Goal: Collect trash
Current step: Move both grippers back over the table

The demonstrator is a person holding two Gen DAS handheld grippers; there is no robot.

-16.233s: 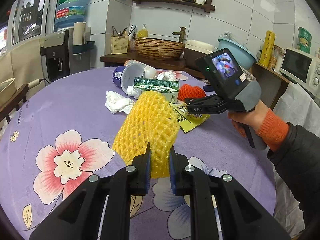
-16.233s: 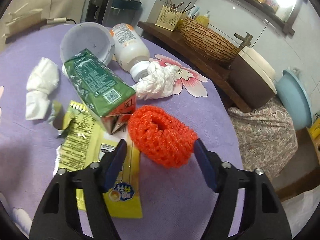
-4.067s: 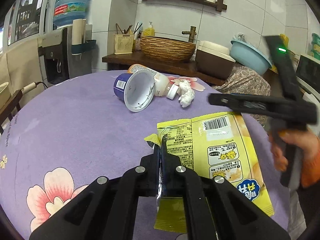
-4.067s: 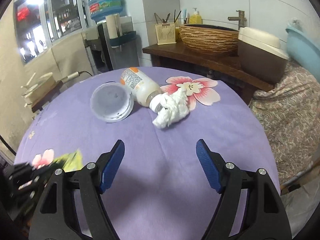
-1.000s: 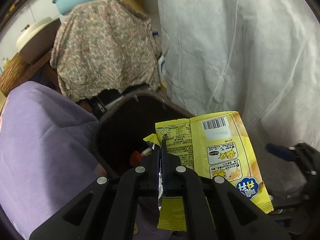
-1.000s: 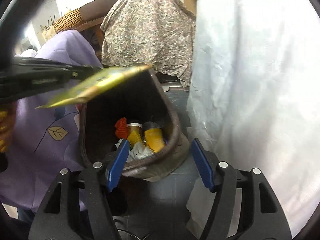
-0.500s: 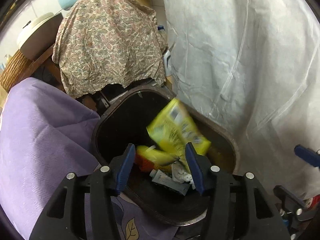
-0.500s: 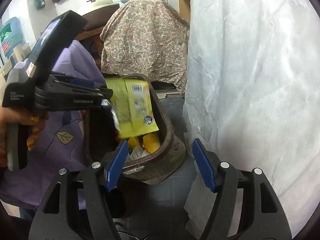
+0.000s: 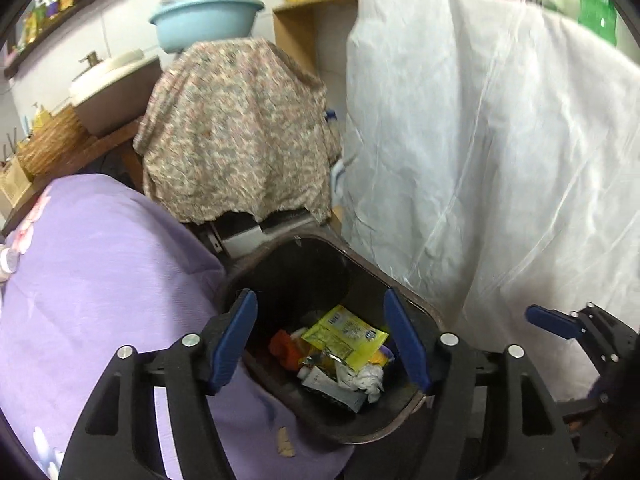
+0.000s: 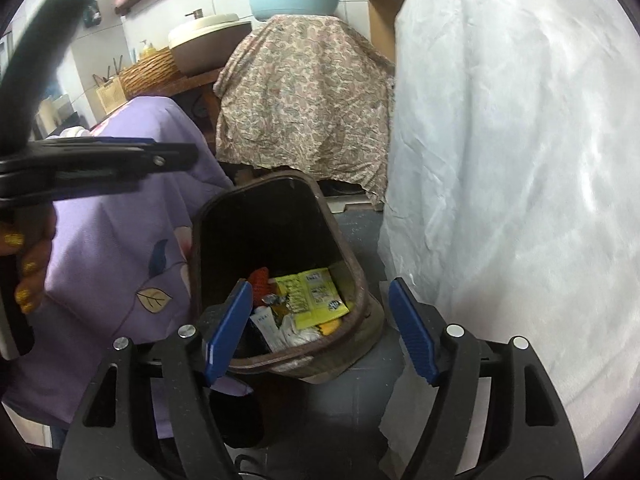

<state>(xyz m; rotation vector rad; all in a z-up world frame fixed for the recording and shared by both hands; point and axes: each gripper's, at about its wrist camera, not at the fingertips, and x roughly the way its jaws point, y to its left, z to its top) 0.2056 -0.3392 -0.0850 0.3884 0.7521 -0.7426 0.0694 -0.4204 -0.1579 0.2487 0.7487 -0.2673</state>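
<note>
Yellow snack bag [image 9: 345,336] lies in brown bin [image 9: 416,308] atop other trash, beside purple-clothed table [image 9: 100,280]. Left tongs [image 9: 326,340] above bin, jaws just opened wide, nothing btwn them. Right tongs [image 10: 320,328] also spread wide, empty, over bin.

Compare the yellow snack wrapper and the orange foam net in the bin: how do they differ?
The yellow snack wrapper lies flat on top of the pile, print showing; the orange foam net sits bunched beside it, partly buried. The wrapper is smooth film and shows more surface; the net is meshed. Both lie inside the brown trash bin.
</note>
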